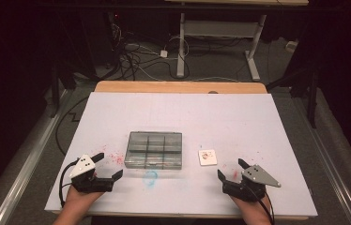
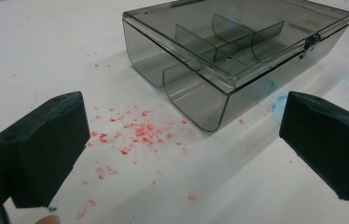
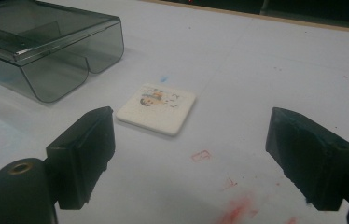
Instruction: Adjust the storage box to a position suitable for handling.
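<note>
A smoky clear plastic box [image 1: 154, 149] with inner dividers and a shut lid lies mid-table; the left gripper view shows the box [image 2: 238, 51] close ahead, with its latch on the right side. A small white square tile [image 1: 207, 157] with a printed picture lies to its right, and the tile [image 3: 157, 108] sits just beyond the right jaws. My left gripper [image 1: 108, 166] rests near the front edge left of the box, open, nothing between its jaws. My right gripper [image 1: 230, 169] stands open below the tile, also empty.
The white sheet [image 1: 178, 117] covering the table carries red specks [image 2: 135, 133] near the left gripper, a blue smear [image 1: 150, 176] in front of the box and red marks [image 3: 238, 210] by the right gripper. Cables and a desk frame [image 1: 220, 42] lie on the floor beyond the table.
</note>
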Demonstrator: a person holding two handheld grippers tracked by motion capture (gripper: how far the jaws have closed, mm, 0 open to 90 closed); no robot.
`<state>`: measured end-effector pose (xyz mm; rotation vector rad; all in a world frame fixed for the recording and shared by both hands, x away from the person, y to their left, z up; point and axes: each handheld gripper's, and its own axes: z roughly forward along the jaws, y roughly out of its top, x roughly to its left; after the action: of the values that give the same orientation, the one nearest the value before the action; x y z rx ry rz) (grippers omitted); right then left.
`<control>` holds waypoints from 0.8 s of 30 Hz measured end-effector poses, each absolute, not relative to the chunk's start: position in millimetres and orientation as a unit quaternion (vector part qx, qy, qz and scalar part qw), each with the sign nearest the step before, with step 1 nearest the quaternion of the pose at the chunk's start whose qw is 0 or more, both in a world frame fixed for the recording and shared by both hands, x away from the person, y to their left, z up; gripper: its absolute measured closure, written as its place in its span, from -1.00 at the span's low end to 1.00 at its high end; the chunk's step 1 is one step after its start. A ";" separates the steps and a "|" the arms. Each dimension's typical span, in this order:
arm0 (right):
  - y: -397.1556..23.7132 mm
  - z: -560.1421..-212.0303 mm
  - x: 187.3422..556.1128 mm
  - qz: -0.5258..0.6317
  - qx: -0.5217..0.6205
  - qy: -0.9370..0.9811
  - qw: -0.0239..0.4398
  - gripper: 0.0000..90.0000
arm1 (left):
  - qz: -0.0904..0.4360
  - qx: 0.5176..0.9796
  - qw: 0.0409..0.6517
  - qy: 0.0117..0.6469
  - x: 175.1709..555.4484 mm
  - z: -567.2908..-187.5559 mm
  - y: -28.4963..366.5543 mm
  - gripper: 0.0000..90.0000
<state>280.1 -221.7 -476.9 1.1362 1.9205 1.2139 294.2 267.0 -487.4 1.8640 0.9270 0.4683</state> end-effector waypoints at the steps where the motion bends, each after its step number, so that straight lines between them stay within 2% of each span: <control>1: -221.7 -476.9 280.3 0.456 0.429 0.722 0.296 -0.63 | 0.193 0.765 0.483 0.381 294.1 -487.4 266.9 -0.97; 3: -221.8 -476.9 280.5 0.455 0.429 0.722 0.296 -0.61 | 0.192 0.765 0.483 0.381 294.3 -487.4 266.9 -0.97; 4: -221.6 -476.9 281.0 0.455 0.429 0.723 0.293 -0.48 | 0.192 0.765 0.483 0.381 294.3 -487.4 266.9 -0.97; 13: -218.3 -477.0 285.4 0.438 0.420 0.745 0.276 -0.13 | 0.194 0.767 0.483 0.375 293.4 -487.4 266.1 -0.97; 16: -215.5 -476.8 286.1 0.430 0.410 0.757 0.272 0.15 | 0.193 0.768 0.482 0.374 293.7 -487.4 266.2 -0.97; 22: -211.4 -476.6 289.1 0.414 0.402 0.773 0.263 0.27 | 0.197 0.769 0.483 0.370 292.4 -487.4 266.1 -0.97; 24: -209.7 -475.4 291.1 0.423 0.399 0.770 0.262 0.52 | 0.198 0.768 0.484 0.370 292.2 -487.4 266.1 -0.97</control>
<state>291.1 -209.7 -475.4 1.0799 2.0845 1.1461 292.2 266.1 -487.4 1.8702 0.9018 0.4822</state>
